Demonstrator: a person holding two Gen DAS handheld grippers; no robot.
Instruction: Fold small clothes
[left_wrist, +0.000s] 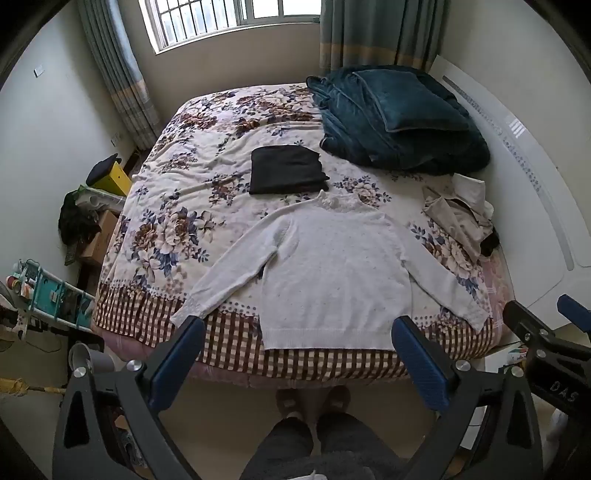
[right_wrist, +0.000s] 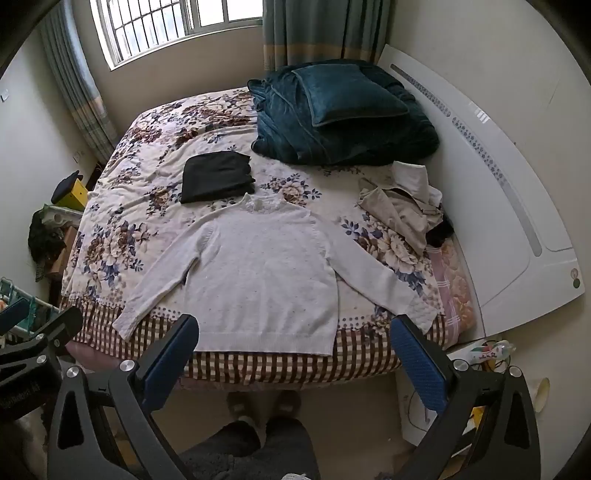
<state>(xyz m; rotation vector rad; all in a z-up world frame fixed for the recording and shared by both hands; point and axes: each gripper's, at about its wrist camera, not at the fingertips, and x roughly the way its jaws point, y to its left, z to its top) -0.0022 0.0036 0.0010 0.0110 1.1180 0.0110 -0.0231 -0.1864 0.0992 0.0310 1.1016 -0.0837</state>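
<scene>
A white long-sleeved sweater (left_wrist: 332, 273) lies flat, sleeves spread, at the near edge of the floral bed (left_wrist: 192, 184); it also shows in the right wrist view (right_wrist: 262, 273). A folded black garment (left_wrist: 286, 170) (right_wrist: 216, 176) lies just beyond its collar. A crumpled beige pile of clothes (left_wrist: 460, 218) (right_wrist: 404, 206) lies at the right. My left gripper (left_wrist: 299, 332) is open and empty, held above the floor in front of the sweater's hem. My right gripper (right_wrist: 295, 330) is open and empty, likewise short of the hem.
A teal blanket with a pillow (left_wrist: 399, 118) is heaped at the bed's far right by the white headboard (left_wrist: 524, 177). Boxes and a rack (left_wrist: 55, 295) crowd the floor at the left. The person's legs and slippers (left_wrist: 314, 406) stand at the bed's foot.
</scene>
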